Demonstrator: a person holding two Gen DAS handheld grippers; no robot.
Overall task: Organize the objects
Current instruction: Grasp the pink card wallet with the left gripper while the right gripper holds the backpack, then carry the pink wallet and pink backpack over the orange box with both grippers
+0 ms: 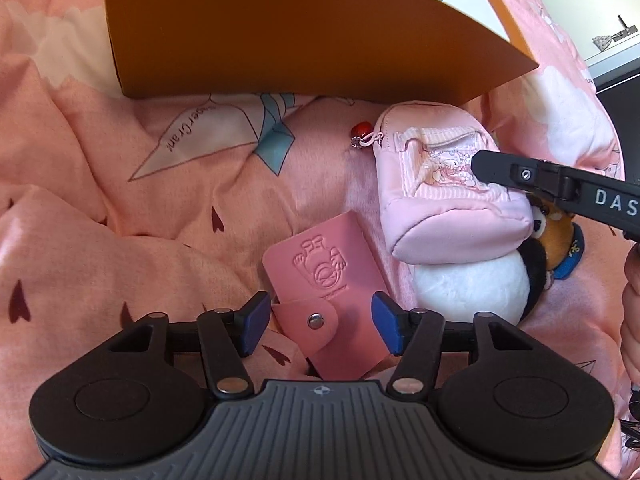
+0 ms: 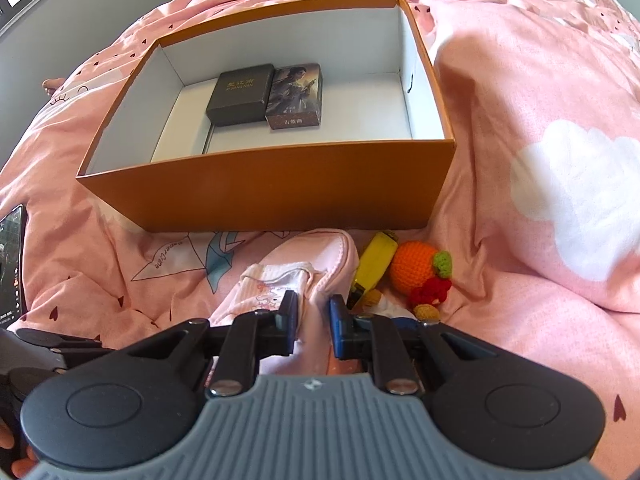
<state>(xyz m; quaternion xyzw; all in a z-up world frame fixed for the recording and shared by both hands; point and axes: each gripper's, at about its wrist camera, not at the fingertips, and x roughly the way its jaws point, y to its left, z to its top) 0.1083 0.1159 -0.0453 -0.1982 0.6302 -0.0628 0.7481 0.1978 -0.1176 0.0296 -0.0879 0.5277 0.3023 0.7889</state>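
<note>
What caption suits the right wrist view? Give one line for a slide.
Right gripper shut on the pink pouch, before an orange box holding two small boxes.

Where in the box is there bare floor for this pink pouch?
The orange box floor is bare right of the picture card box and along the near wall. The dark grey box crowds the back middle. Right tongs grip the pink pouch.

Black gripper (image 1: 320, 326), blue pads (image 1: 256, 322), ribbed grey base
</note>
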